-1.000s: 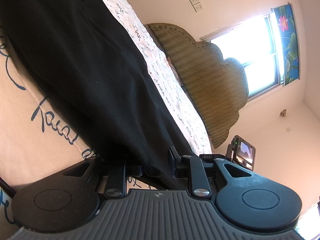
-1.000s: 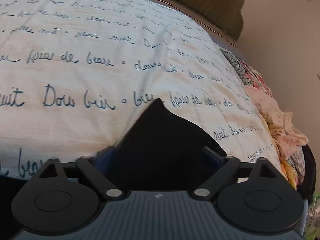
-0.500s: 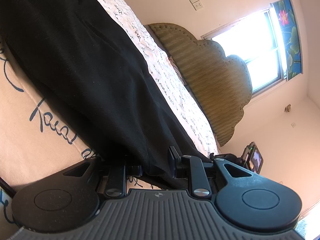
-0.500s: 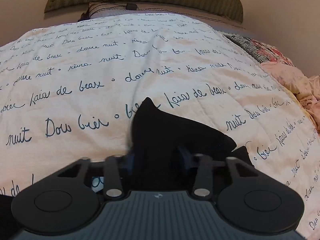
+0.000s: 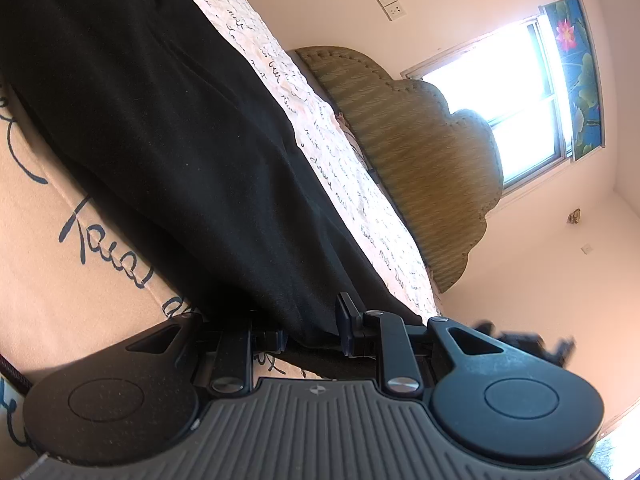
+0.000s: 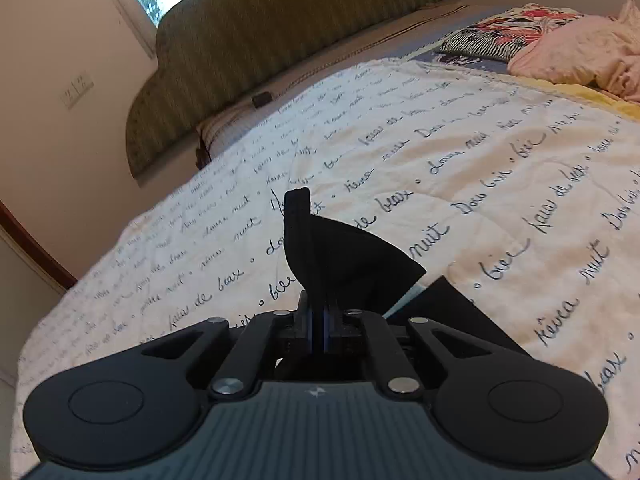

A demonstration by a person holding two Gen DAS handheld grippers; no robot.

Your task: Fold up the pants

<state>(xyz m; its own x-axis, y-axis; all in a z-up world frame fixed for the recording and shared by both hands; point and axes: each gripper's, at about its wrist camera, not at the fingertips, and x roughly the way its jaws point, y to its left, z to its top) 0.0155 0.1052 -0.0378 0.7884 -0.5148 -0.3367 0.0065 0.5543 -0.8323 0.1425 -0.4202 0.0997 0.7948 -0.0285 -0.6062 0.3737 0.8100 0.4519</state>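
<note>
Pants [image 5: 168, 128], black, one pair, stretched across the bed's script-printed quilt [image 5: 48, 280]. Long axis running straight ahead of the left tool [image 5: 310, 330], out toward the far top-left of that view, with the near end of the fabric passing between the two fingers. Left fingers [image 5: 346, 320] standing somewhat apart with cloth bunched in the gap; firm pinch or loose hold, hard to call from here. Right tool [image 6: 318, 330] pressed tight together, clamped on a corner of the same black fabric, a small peak of it [image 6: 320, 248] sticking up past the fingertips and another flap [image 6: 448, 312] lying flat just beside, to the right. Quilt [image 6: 480, 184] spreading well ahead of the right tool toward the green scalloped headboard [image 6: 280, 40].

Count check: two tools, one pair of pants, one quilt, one headboard, one heap of pink and floral bedding [image 6: 560, 44] at the far right edge, one window [image 5: 500, 92].

Judged from this, both tools sit at the same end of the garment, so the fold looks set to travel along that long axis, carrying the gripped end over the length lying ahead. Neither tool clearly nearer; both right on the cloth.
</note>
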